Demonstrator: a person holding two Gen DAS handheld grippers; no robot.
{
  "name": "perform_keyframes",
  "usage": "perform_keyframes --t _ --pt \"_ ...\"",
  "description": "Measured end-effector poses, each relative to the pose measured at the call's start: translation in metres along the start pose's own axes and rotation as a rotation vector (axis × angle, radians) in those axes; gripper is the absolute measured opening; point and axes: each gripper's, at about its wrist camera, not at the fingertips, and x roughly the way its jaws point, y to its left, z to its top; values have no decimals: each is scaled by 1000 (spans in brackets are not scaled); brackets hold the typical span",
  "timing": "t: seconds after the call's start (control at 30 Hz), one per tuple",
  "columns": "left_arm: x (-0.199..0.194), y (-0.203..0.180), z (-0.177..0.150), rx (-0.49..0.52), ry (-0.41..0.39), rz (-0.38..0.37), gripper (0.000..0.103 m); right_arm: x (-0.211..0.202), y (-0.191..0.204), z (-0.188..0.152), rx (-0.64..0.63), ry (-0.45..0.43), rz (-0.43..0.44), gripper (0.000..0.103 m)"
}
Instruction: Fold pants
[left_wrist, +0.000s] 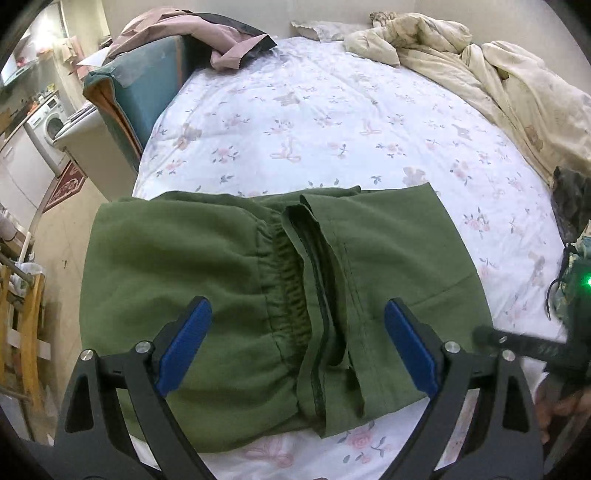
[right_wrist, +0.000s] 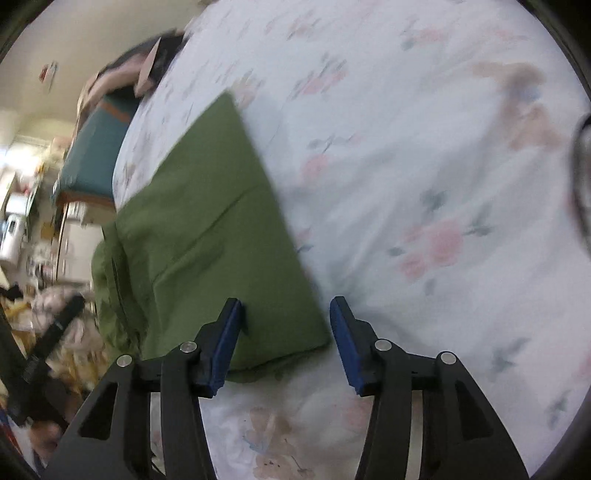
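Note:
Green pants (left_wrist: 207, 280) lie folded on the floral bed sheet (left_wrist: 314, 118) near the bed's front edge. The elastic waistband (left_wrist: 291, 288) and leg hems (left_wrist: 332, 258) meet at the middle. My left gripper (left_wrist: 297, 325) is open and empty, hovering over the folded pants. In the right wrist view, the pants (right_wrist: 207, 229) lie as a flat folded bundle. My right gripper (right_wrist: 286, 325) is open, its blue pads on either side of the bundle's near corner. Whether it touches the cloth is unclear; the view is blurred.
A crumpled cream duvet (left_wrist: 498, 74) lies at the bed's far right. A teal chair (left_wrist: 147, 85) with pink clothing (left_wrist: 192, 37) stands at the left of the bed. A washing machine (left_wrist: 48, 122) and wooden furniture (left_wrist: 26, 325) stand left on the floor.

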Motion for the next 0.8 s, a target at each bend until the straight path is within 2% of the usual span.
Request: perform_keyframes --t 0.07,0.13,0.2,0.27,0.37,0.5,0.57,0.63,0.67,0.73,0.77,0.8 --pt "4 7 8 7 9 -2 93 2 8 -1 -49 -1 -9 50" --pt "6 8 18 0 30 -11 93 0 18 -1 -61 -15 7 21" --pt "4 6 29 -18 55 -32 93 -14 27 -4 -87 -67 30 12" --pt "12 -4 44 -11 95 -59 93 -35 44 -11 -170 -124 50 10" --pt "26 -34 68 32 166 -111 93 -48 64 -14 -237 -161 112 9" --pt "36 -74 104 45 196 -178 93 -53 83 -21 -330 -165 146 8" --pt "52 -99 117 64 265 -222 93 -54 89 -22 -366 -159 160 8" --pt "67 -115 119 90 324 -217 93 -48 97 -24 -389 -147 174 7" --pt "75 -125 118 121 333 -188 91 -48 101 -25 -409 -143 181 7" --pt "81 -134 117 190 328 -145 67 -49 111 -29 -452 -131 204 7" --pt "82 -134 118 224 324 -132 41 -48 116 -31 -466 -127 209 6" --pt "81 -131 120 227 322 -142 20 -47 121 -34 -487 -118 216 6"
